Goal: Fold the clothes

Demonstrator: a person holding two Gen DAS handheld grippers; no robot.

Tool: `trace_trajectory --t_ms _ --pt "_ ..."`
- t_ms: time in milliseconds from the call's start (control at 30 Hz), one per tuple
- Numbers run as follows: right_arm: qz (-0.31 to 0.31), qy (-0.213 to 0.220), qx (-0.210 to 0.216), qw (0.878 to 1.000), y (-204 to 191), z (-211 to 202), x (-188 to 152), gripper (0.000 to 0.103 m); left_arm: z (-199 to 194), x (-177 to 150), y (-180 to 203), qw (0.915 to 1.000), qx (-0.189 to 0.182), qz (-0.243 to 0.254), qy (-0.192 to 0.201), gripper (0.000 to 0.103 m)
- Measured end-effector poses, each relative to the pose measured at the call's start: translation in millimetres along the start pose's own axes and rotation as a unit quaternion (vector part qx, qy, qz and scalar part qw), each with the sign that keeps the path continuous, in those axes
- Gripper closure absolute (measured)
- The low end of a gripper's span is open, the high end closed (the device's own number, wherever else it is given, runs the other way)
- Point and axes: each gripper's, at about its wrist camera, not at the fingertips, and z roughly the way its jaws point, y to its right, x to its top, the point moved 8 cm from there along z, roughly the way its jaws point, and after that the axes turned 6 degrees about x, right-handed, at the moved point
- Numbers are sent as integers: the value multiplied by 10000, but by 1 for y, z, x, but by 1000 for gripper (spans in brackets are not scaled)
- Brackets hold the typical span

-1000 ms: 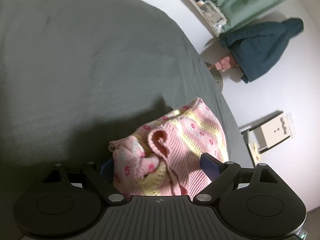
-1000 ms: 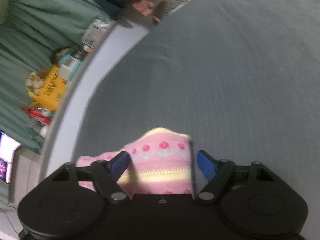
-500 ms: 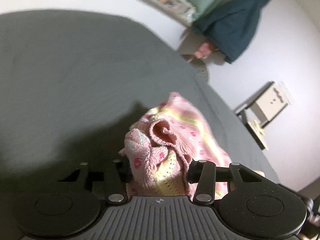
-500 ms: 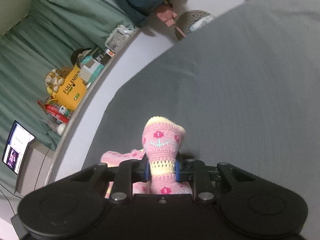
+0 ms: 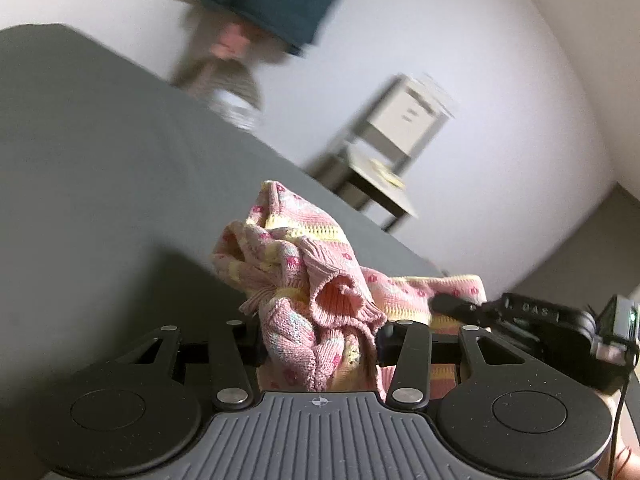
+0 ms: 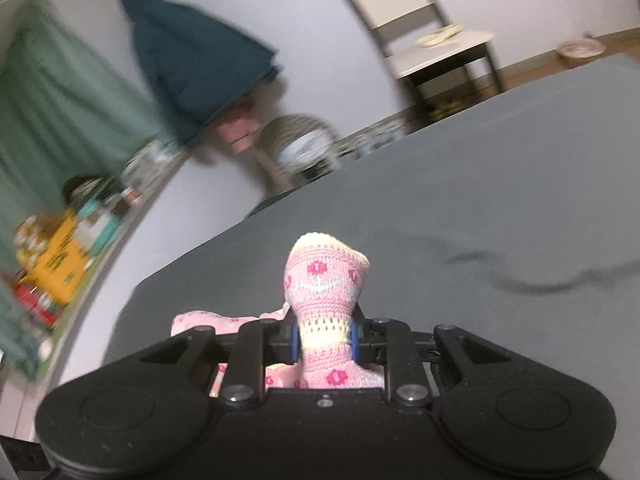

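A pink knitted sweater (image 5: 304,268) with yellow bands and small flowers is bunched above the dark grey bed (image 5: 92,168). My left gripper (image 5: 320,346) is shut on a crumpled part of it, with a ribbed cuff sticking up between the fingers. My right gripper (image 6: 323,338) is shut on a narrow fold of the same sweater (image 6: 324,280), which stands up above its blue pads. In the left wrist view the right gripper (image 5: 540,320) shows at the right, with the sweater stretched to it.
The grey bed (image 6: 500,208) spreads ahead. Beyond it are a white wall, a chair (image 6: 424,20), a dark blue coat (image 6: 192,68) hanging, a round stool (image 6: 300,144), green curtains and a cluttered shelf (image 6: 60,256).
Both grippers went from open around the sweater to shut on it. They have since lifted it and tilted upward, so more of the wall and chair shows.
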Motion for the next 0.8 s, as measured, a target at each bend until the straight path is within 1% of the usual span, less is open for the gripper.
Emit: trace_trajectory --t_ms 67,133,267,400,433,500,533,600,633,700,733,767,800 --pt "93 91 -181 9998 26 2 9 81 25 -7 24 9998 -157 71 -66 57" --pt "173 147 -344 9992 49 9 16 81 49 -15 40 9995 -259 41 -150 57" --pt "234 90 -590 9979 84 34 21 81 90 -36 62 9990 -291 50 -330 57" --pt "406 39 -725 9965 117 43 13 82 93 -57 57 9990 -340 -168 -236 56" --pt "416 15 -741 9964 121 45 10 81 102 -61 54 9989 -290 -258 -262 56" --pt "454 -30 -764 9960 126 47 1 80 102 -69 34 9973 -145 -573 -442 56" --pt "478 -18 -798 9957 127 46 -2 77 101 -73 29 9967 -188 -610 -491 54" --pt "497 -1 -888 9948 125 42 -4 70 99 -79 22 9958 -309 -645 -577 53" --pt "453 20 -960 9943 122 38 -3 64 98 -82 18 9952 -370 -663 -619 52" --pt "284 91 -1149 9929 114 28 4 57 97 -81 16 9929 -399 -833 -754 46" --pt "199 127 -1242 9920 109 22 7 53 94 -82 13 9905 -430 -993 -846 46" --pt "38 206 -1179 9928 99 17 9 52 90 -83 12 9893 -434 -1053 -917 45" --pt "-187 322 -984 9945 83 13 9 52 85 -83 10 9881 -434 -1096 -984 43"
